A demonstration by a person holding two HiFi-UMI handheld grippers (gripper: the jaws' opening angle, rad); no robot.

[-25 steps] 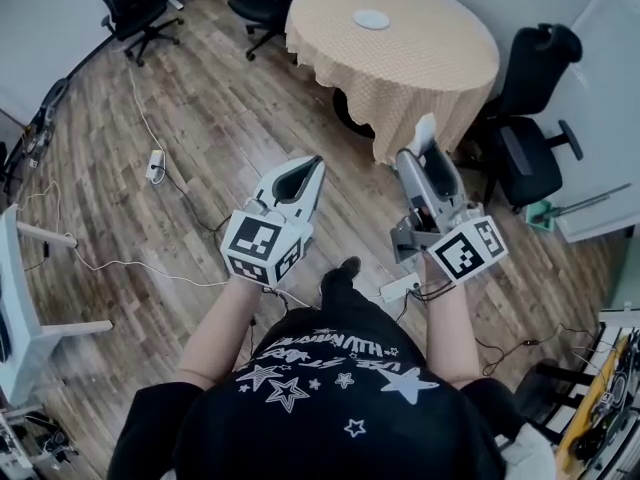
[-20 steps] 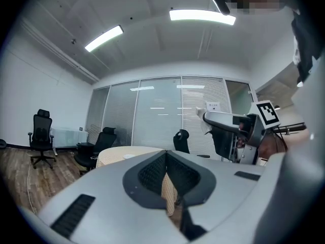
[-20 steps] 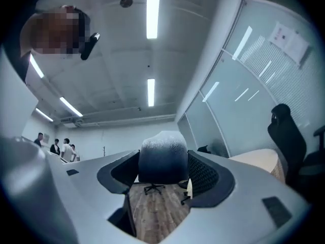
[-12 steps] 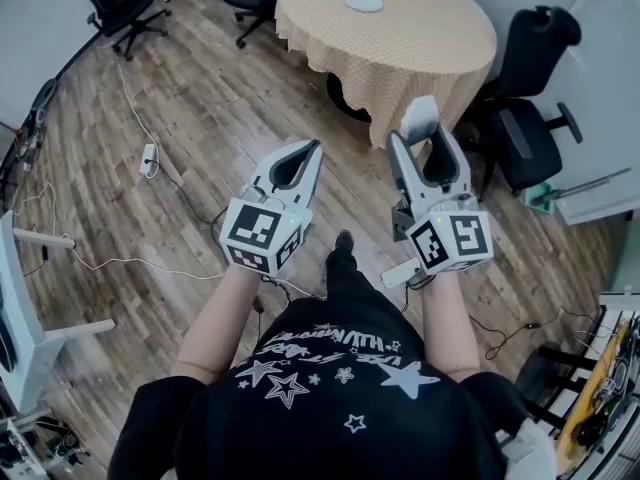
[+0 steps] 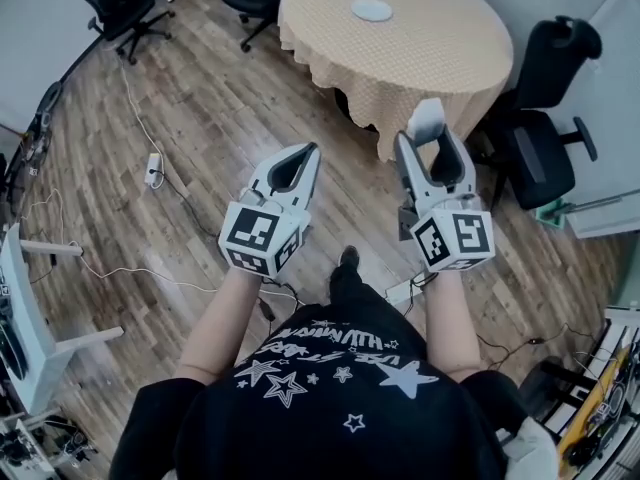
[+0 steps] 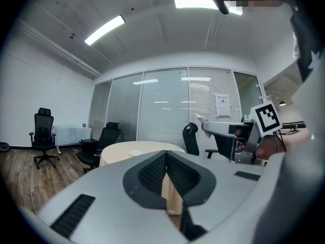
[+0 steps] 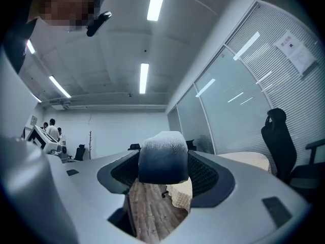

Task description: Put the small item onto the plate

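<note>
A small white plate [image 5: 372, 10] lies on a round table with a beige cloth [image 5: 440, 53], far ahead of me. My right gripper [image 5: 428, 134] is held in the air short of the table's near edge, shut on a small whitish block [image 5: 427, 119]. In the right gripper view the block [image 7: 162, 156] fills the gap between the jaws, pale on top and dark grey in shadow. My left gripper [image 5: 304, 155] hovers beside it over the wooden floor, its jaws closed tip to tip with nothing in them. The left gripper view shows the plate [image 6: 135, 153] on the table [image 6: 117, 151].
Black office chairs stand right of the table [image 5: 545, 118] and at the far left [image 5: 120, 3]. A power strip [image 5: 154, 166] and cables lie on the wooden floor. A white desk [image 5: 20, 308] is at the left edge. People stand far off [image 7: 52, 131].
The right gripper with the block has straightened up and now points at the table. The left gripper has hardly moved. The view has shifted slightly toward the table.
</note>
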